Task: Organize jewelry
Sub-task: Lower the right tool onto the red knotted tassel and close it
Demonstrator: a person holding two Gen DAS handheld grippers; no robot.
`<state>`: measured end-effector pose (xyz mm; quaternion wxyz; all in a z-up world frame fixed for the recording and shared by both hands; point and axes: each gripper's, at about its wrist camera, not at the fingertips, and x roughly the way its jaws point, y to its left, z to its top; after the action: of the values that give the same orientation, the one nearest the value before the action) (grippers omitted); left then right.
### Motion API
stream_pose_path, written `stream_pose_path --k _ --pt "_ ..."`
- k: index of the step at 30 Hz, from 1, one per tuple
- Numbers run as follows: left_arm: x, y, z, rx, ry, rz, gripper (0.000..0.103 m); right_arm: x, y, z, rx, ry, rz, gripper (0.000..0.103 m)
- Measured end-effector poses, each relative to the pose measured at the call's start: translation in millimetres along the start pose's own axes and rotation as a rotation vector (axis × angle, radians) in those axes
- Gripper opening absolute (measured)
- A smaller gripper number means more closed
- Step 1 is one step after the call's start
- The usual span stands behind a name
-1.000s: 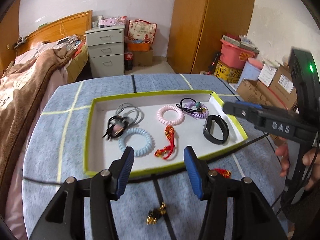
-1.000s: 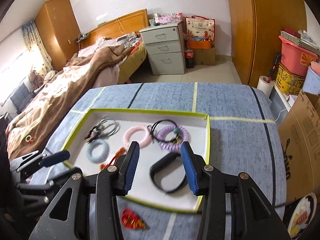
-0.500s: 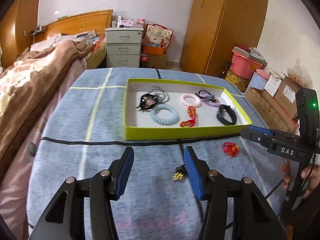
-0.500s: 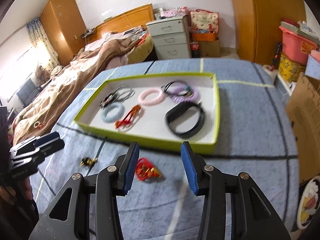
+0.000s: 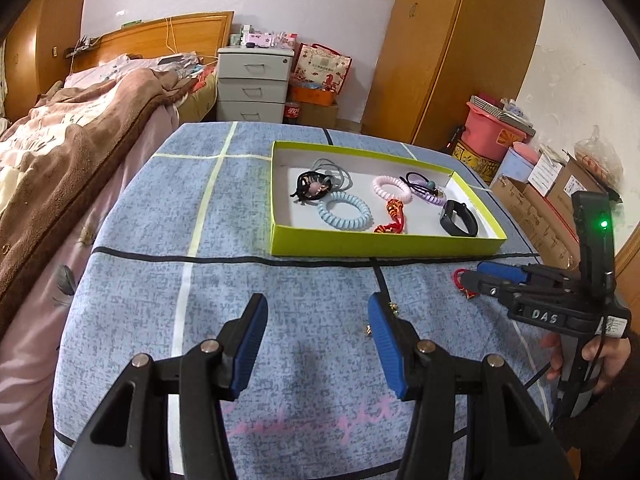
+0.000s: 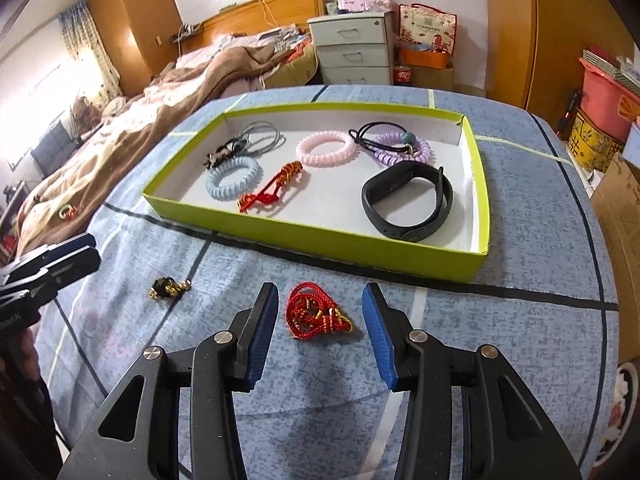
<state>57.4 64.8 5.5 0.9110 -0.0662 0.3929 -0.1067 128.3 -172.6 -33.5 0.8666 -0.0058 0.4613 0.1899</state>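
Note:
A green-rimmed white tray point(image 6: 312, 236) point(image 5: 384, 246) holds several hair ties, a red knotted cord point(image 6: 272, 190) and a black wristband point(image 6: 408, 200). A loose red cord bracelet point(image 6: 316, 316) lies on the blue cloth in front of the tray, between the open fingers of my right gripper point(image 6: 318, 330). A small black-and-gold piece point(image 6: 168, 288) lies to its left. My left gripper point(image 5: 316, 344) is open and empty above the cloth; the gold piece point(image 5: 380, 320) is mostly hidden behind its right finger. In the left wrist view the right gripper point(image 5: 480, 276) covers part of the red bracelet point(image 5: 460, 280).
The table wears a blue cloth point(image 5: 160, 240) with black and pale stripes. A bed with a brown blanket point(image 5: 60, 148) stands to the left. Grey drawers point(image 5: 252, 84) and a wardrobe are behind. Boxes and bins point(image 5: 520, 160) stand on the floor to the right.
Both grippers have pulled back from the tray toward the near side of the table. The right gripper now frames the red bracelet. Both stay open.

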Motion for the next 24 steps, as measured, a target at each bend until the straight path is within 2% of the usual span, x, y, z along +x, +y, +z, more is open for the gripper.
stream_pose_path --k 8,18,19,21,23,24 --pt "0 2 -1 -0.011 0.003 -0.013 0.054 6 13 -4 -0.074 0.021 -0.069 0.045" --pt "5 0 -1 -0.017 0.018 -0.023 0.054 4 18 -10 -0.082 0.018 -0.114 0.045" --pt "6 0 -1 -0.019 0.020 -0.026 0.054 4 18 -11 -0.083 0.017 -0.120 0.044" --pt "8 -1 -1 -0.021 0.026 -0.029 0.054 2 19 -12 -0.088 0.013 -0.124 0.034" --pt "8 -2 -1 -0.018 0.027 -0.030 0.054 2 18 -12 -0.084 0.012 -0.119 0.033" --pt "8 -3 -1 -0.017 0.028 -0.029 0.055 1 19 -12 -0.082 0.011 -0.121 0.029"
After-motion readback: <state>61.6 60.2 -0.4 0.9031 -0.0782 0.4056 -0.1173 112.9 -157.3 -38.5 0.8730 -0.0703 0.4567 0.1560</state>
